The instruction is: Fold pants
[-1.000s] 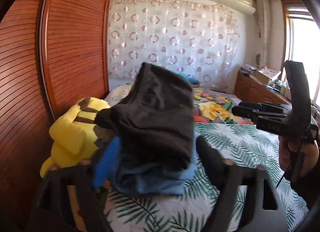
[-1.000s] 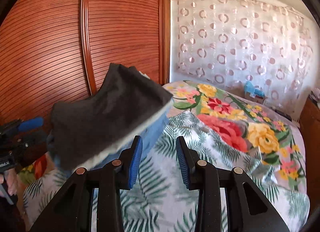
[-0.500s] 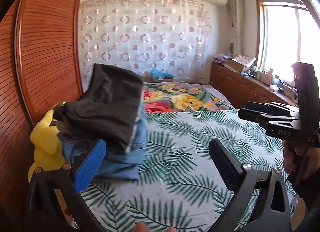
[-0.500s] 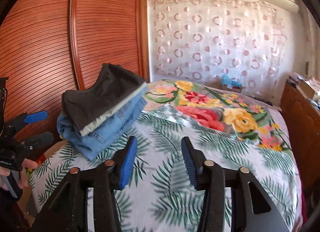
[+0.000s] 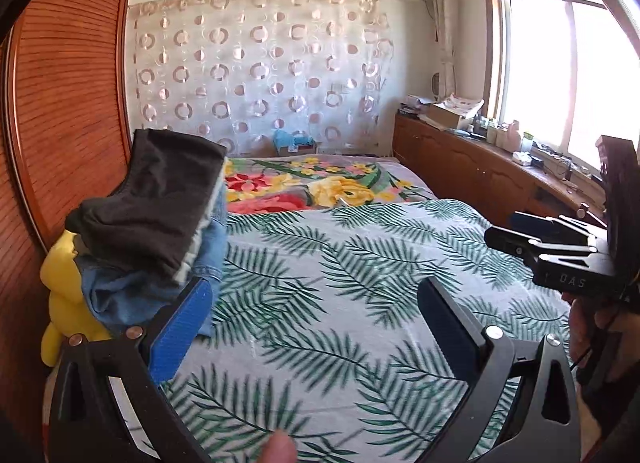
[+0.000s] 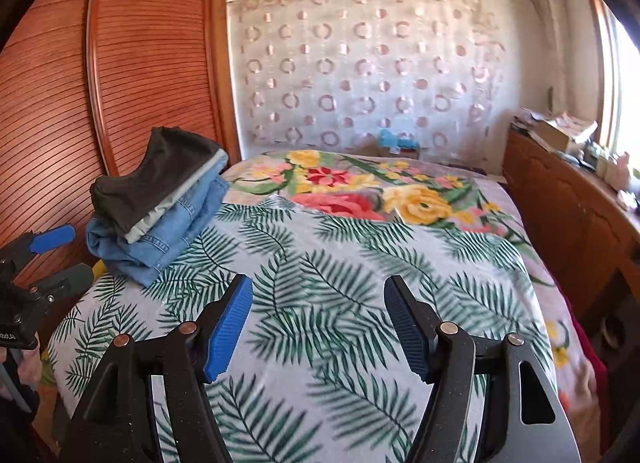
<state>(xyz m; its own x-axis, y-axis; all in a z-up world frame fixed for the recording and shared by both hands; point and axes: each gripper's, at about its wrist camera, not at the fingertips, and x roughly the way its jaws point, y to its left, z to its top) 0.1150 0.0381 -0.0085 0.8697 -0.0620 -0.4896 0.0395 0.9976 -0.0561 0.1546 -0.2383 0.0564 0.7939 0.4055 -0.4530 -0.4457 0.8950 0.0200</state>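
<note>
On the left edge of the bed with the green fern-leaf cover (image 5: 360, 263), the left wrist view shows folded dark grey pants (image 5: 156, 203) on top of folded blue jeans (image 5: 132, 295), beside a yellow plush toy (image 5: 64, 295). The left gripper (image 5: 312, 327) is released, with nothing between its fingers. From the right wrist view, the same stack (image 6: 160, 203) lies far left; the right gripper (image 6: 320, 323) has just been opening and is empty.
</note>
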